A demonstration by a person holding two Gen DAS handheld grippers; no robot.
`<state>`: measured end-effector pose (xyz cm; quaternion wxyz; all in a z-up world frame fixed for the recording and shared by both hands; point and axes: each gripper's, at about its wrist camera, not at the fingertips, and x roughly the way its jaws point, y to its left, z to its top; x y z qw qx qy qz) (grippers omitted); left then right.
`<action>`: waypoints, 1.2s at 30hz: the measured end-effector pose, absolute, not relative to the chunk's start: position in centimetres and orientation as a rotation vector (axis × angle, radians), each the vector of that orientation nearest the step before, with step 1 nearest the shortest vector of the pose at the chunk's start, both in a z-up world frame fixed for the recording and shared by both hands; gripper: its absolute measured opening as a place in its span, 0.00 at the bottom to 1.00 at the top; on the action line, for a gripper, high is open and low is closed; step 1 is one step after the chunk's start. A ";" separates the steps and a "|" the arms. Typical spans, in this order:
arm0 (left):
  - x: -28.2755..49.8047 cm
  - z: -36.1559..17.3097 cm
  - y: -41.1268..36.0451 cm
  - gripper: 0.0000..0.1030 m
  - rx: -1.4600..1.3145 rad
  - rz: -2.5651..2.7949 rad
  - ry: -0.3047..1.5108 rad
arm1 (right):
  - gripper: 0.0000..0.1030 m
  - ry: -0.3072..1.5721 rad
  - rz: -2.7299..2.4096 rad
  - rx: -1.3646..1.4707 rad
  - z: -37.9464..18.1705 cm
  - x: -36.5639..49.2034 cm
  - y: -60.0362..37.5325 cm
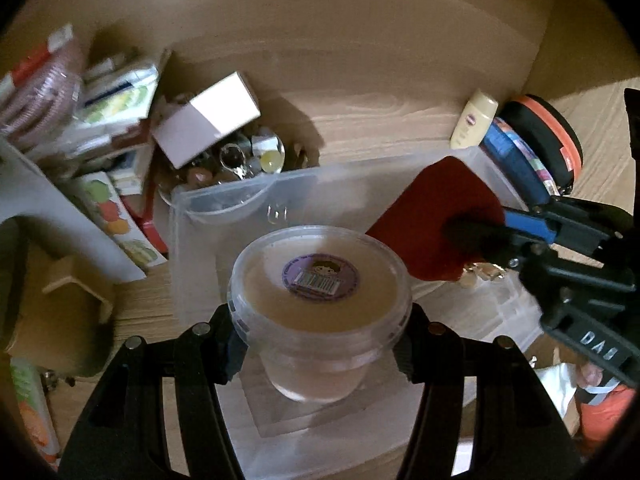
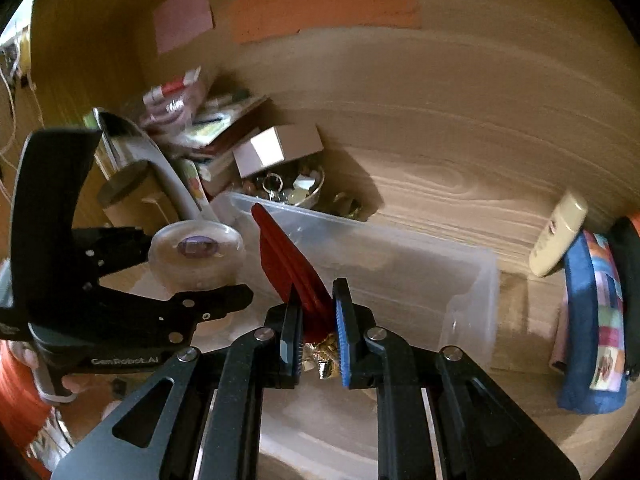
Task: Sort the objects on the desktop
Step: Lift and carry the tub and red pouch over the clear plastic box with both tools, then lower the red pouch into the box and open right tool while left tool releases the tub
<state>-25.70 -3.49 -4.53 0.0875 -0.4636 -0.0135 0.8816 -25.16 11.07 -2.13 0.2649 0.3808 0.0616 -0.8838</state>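
Left tongs (image 1: 320,344) grip tub (image 1: 320,280); right tongs (image 2: 318,336) pinch red pouch (image 2: 288,264).

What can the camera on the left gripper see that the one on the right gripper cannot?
Only the left view shows the tub's barcode sticker square-on and the black-and-orange case. Only the right view shows the coloured paper sheets on the wall and the gold trinket under the red pouch. Both show the clear bin, left gripper and right gripper.
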 end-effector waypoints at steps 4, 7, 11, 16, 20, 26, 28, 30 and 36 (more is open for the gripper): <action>-26.6 -5.3 -3.5 0.57 -1.426 2.614 -0.028 | 0.12 0.188 -2.369 1.067 -3.0 -26.0 10.5; -26.8 -5.5 -3.2 0.57 -1.434 2.622 0.013 | 0.12 0.212 -2.370 1.087 -3.6 -26.2 10.4; -27.1 -5.7 -2.5 0.57 -1.454 2.620 0.076 | 0.12 0.247 -2.370 1.107 -4.3 -26.5 10.4; -27.2 -6.3 -1.6 0.57 -1.478 2.632 0.187 | 0.13 0.292 -2.356 1.151 -5.2 -26.9 10.5; -27.3 -6.3 -1.5 0.57 -1.473 2.626 0.208 | 0.14 0.273 -2.337 1.202 -6.0 -27.6 10.8; -27.6 -6.4 -1.4 0.61 -1.480 2.609 0.219 | 0.16 0.273 -2.325 1.213 -6.1 -27.7 11.1; -27.6 -6.4 -1.2 0.62 -1.484 2.600 0.223 | 0.18 0.275 -2.317 1.214 -6.0 -27.6 11.1; -27.6 -6.5 -1.0 0.62 -1.483 2.597 0.241 | 0.22 0.274 -2.305 1.217 -6.0 -27.6 11.0; -27.6 -6.5 -1.2 0.62 -1.497 2.586 0.228 | 0.42 0.256 -2.300 1.203 -5.6 -27.4 11.3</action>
